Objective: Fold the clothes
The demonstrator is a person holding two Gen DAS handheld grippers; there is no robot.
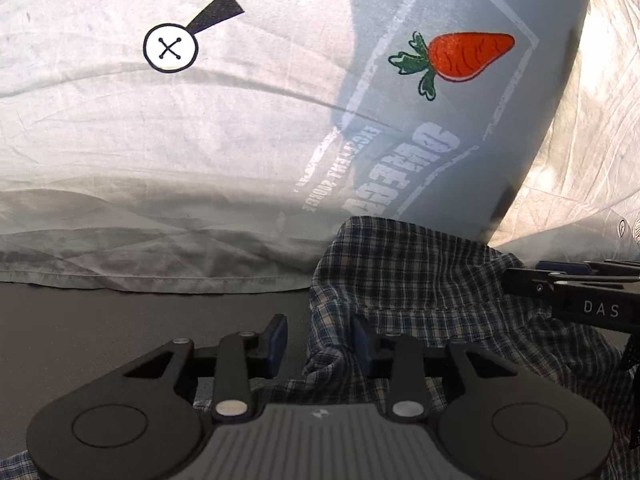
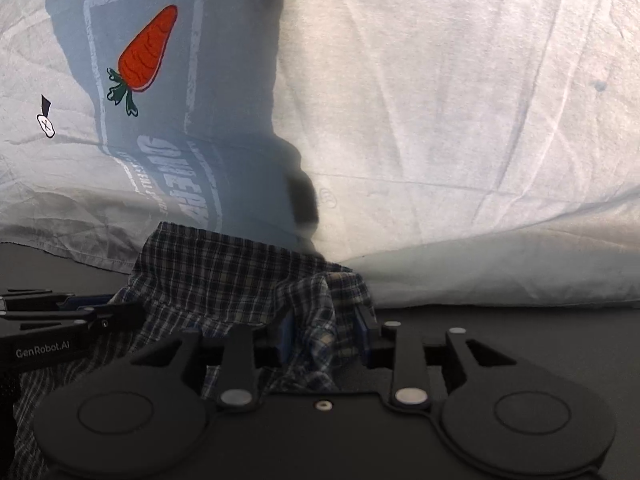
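The plaid shirt (image 1: 420, 292) sits bunched on the dark table (image 1: 140, 320), right at the edge of a white sheet (image 1: 160, 160) with a carrot print (image 1: 468, 56). The left tool (image 1: 320, 340) is about half open, with a fold of plaid against its right pad; hard to say if it's really pinched. The right tool (image 2: 326, 336) is half open too, with a ridge of the shirt bunched up between its pads.
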